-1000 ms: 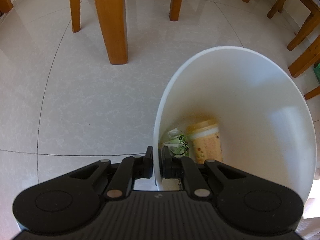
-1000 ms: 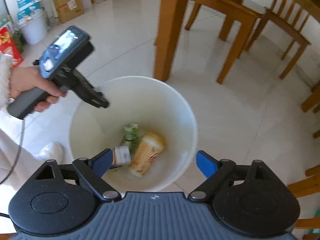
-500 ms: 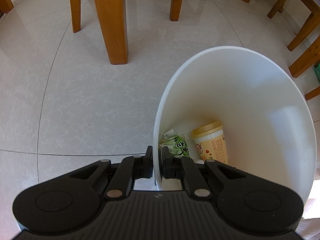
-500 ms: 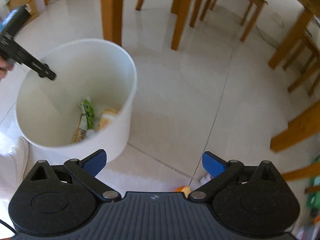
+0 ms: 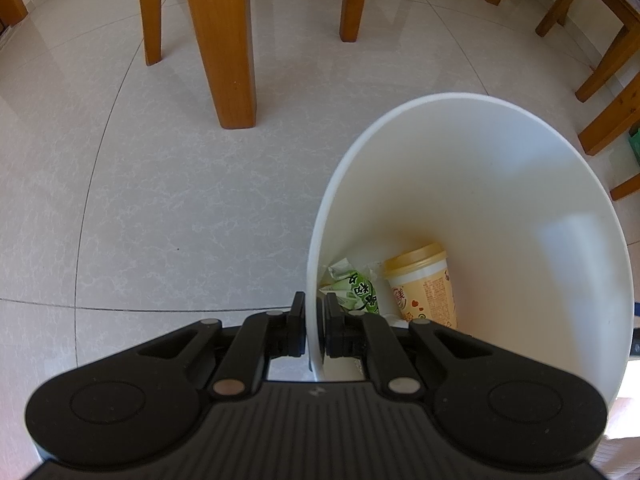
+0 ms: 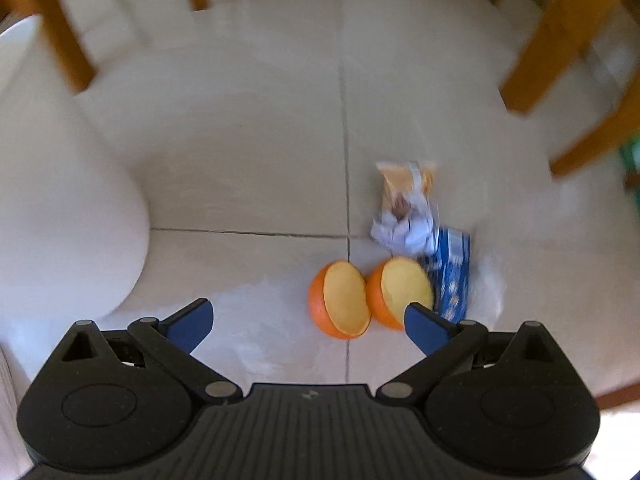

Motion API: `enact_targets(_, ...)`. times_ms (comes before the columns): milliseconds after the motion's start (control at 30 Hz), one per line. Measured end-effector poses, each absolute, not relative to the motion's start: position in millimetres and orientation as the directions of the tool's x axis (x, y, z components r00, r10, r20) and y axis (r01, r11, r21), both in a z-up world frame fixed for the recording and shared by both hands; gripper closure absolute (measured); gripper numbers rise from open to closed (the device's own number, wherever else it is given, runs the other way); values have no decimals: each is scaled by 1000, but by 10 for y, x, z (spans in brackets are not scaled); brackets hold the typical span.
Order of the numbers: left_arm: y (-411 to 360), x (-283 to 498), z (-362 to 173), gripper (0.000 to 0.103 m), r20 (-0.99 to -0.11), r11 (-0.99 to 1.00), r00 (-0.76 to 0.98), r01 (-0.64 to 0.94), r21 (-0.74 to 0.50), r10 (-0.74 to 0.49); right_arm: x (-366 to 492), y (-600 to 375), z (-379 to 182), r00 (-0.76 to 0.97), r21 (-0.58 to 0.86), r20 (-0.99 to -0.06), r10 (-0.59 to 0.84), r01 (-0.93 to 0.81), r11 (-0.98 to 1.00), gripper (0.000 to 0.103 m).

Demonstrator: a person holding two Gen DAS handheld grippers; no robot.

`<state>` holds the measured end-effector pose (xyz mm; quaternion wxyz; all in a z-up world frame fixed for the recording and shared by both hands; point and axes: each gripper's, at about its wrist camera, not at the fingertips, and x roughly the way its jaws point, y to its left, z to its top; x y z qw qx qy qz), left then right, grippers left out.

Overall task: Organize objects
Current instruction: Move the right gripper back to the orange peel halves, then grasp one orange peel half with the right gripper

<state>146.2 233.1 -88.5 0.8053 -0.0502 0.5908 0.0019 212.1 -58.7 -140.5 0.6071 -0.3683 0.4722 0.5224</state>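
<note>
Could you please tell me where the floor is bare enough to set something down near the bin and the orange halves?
Bare tile lies between the white bin and the two orange halves, under the open right tongs. More lies left of the bin, before the table leg. It is crowded just right of the halves: crumpled wrapper and blue packet.

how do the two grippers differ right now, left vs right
The left gripper is shut on the rim of the white bin, one finger outside the wall and one inside; the right gripper is open and holds nothing. The left has black fingers; the right has blue fingers. The left view is sharp, the right blurred, facing two orange halves and wrappers on the floor. Both share the same black ribbed body.
</note>
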Motion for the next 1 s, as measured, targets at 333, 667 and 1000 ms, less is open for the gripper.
enact_targets(333, 2338, 1459, -886, 97, -952, 995, 302, -67, -80, -57, 2542, -556, -2046, -142, 262, -956, 259, -809, 526, 0)
enact_targets(667, 2336, 1478, -898, 97, -952, 995, 301, -63, -80, -57, 2689, -429, -2576, -121, 238, -967, 223, -736, 633, 1)
enact_targets(1000, 2352, 1494, -899, 97, -952, 994, 300, -63, -87, -64, 2749, -394, -2806, -153, 261, -964, 216, -694, 672, 12)
